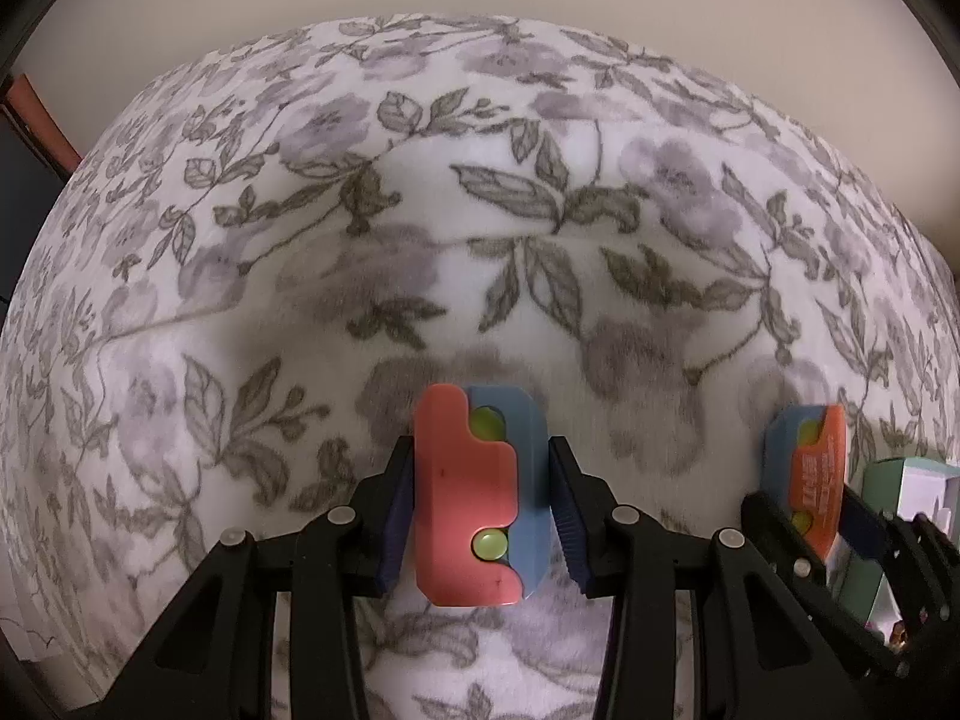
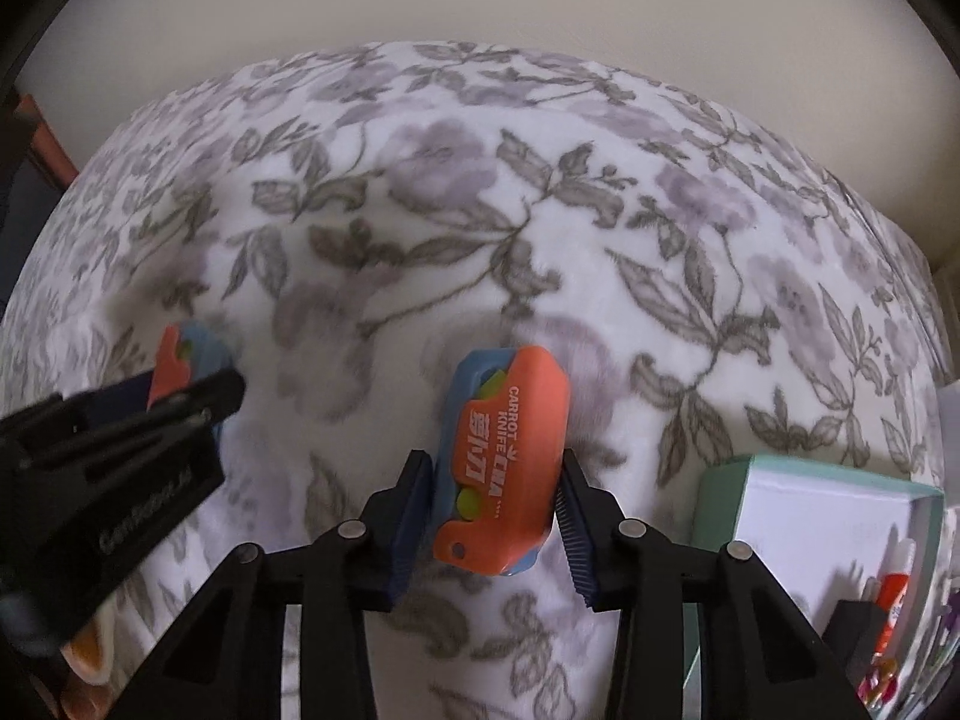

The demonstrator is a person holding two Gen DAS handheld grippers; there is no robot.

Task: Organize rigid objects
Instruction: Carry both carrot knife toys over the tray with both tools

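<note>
I am holding one toy carrot knife in each tool above the floral blanket (image 1: 480, 120). The left tool (image 1: 480, 516) is clamped on the pink-and-blue carrot knife (image 1: 474, 498), its pads pressing both long sides. The right tool (image 2: 495, 516) is bracketing the orange-and-blue carrot knife (image 2: 504, 462): the left pad is touching it, while the right pad (image 2: 576, 534) is looking just shy of the shell, so I cannot tell whether that grip is firm. To do this step well, I am wanting both pads squarely on the flat sides before carrying it toward the mint-edged box (image 2: 720, 498) just to the right, where other small items are already lying. The orange shell is reading "CARROT KNIFE", with "CMA" and Chinese characters beside it. The left tool's body, seen from the right camera, is carrying faint lettering I cannot read.
</note>
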